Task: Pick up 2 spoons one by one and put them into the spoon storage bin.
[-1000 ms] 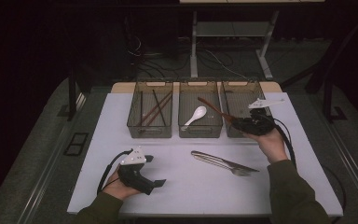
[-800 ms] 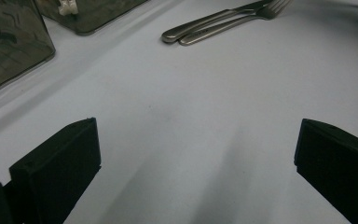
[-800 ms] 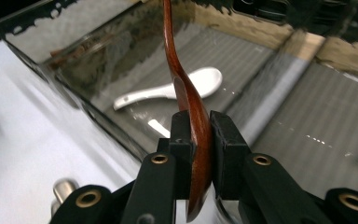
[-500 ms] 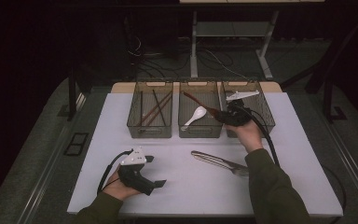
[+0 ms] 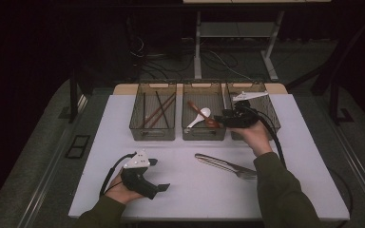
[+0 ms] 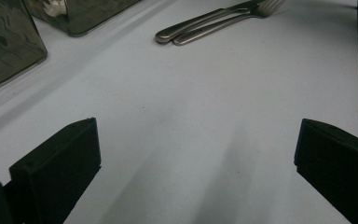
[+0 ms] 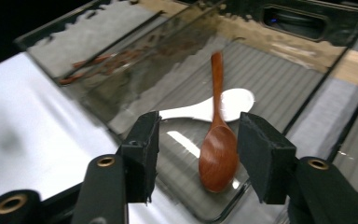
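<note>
Right gripper (image 7: 198, 154), fingers open, hovers over the wooden spoon (image 7: 218, 140) lying in the middle bin (image 5: 203, 134); pulling back could snag the bin rim. Left gripper (image 5: 158, 175) rests open on the desk (image 5: 180, 190).

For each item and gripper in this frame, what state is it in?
Wooden spoon: released, lying in the middle bin, across the white spoon.
White spoon: lying in the middle bin.
Chopsticks: lying in the left bin.
Two forks: lying side by side on the table, not yet sorted.
Right gripper: open, over the middle bin.
Left gripper: open, holding nothing, low over the table.
</note>
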Tool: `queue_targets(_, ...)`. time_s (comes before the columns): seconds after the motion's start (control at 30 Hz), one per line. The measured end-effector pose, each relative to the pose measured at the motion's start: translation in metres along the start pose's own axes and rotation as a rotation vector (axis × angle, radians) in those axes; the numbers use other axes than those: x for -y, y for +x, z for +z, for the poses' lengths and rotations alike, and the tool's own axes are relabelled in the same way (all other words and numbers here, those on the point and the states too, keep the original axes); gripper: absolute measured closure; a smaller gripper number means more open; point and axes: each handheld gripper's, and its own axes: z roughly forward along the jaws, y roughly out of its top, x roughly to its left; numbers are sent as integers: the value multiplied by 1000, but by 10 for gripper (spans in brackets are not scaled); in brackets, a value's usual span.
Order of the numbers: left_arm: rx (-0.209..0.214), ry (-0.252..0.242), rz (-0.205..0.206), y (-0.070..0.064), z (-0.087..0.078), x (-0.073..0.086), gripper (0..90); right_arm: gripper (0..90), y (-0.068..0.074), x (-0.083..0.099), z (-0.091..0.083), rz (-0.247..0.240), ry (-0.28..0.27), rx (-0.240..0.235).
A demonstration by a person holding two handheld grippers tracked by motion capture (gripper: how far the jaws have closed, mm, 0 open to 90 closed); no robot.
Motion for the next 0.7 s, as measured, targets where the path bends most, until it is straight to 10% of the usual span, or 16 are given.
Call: queue_targets(0.7,3,5,-1,-1,1,0,0,371,18,39,-37,-102,63,-102)
